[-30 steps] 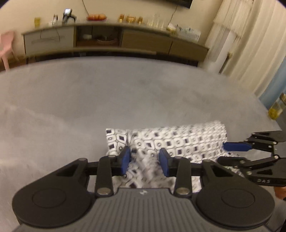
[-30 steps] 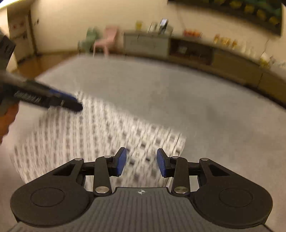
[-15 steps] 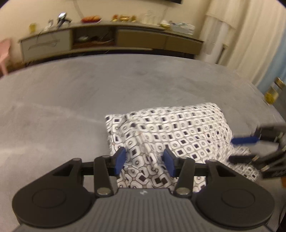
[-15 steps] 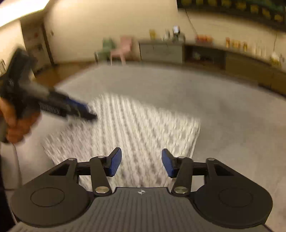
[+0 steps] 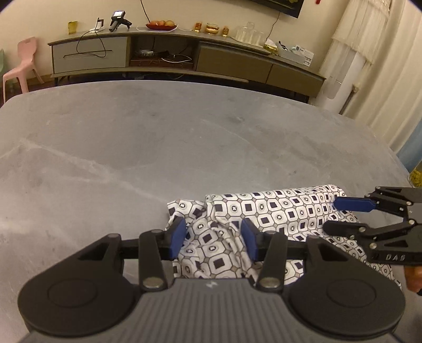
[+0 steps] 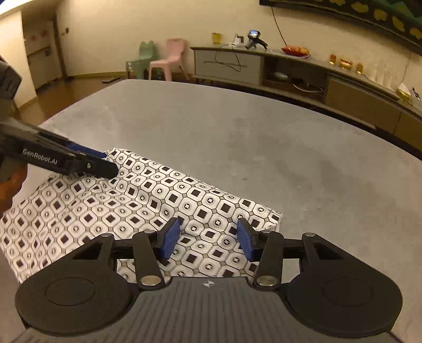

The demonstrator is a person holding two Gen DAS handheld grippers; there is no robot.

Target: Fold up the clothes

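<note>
One garment on the desk (image 5: 184,137): a folded white cloth with a dark square print (image 6: 163,195), lying near the front edge with wide bare grey surface beyond it and off to both sides, plenty of room to work. Its far fold runs straight; the left end bunches into a few loose wrinkles, and the right corner sits flat and square.

Two grippers over it. The left gripper (image 5: 212,236) hangs above the rumpled left end, blue fingers (image 5: 177,237) partway apart, cloth showing in the gap but the pads not pressing it; those jaws have just been easing wider. The right gripper (image 6: 208,238) hovers over the right corner, fingers (image 6: 168,238) also at a middling spread with nothing pinched, and they too have just been opening. In each view the other gripper reaches in from the side over the cloth.

The desk top is matte grey with faint pale streaks and rounded corners. Behind it a long low sideboard (image 5: 184,58) lines the cream wall, with a fruit plate (image 5: 161,25) and small jars on top. One pink chair (image 6: 171,63) and one green chair (image 6: 143,62) stand at the left, pale curtains (image 5: 382,74) at the right.
</note>
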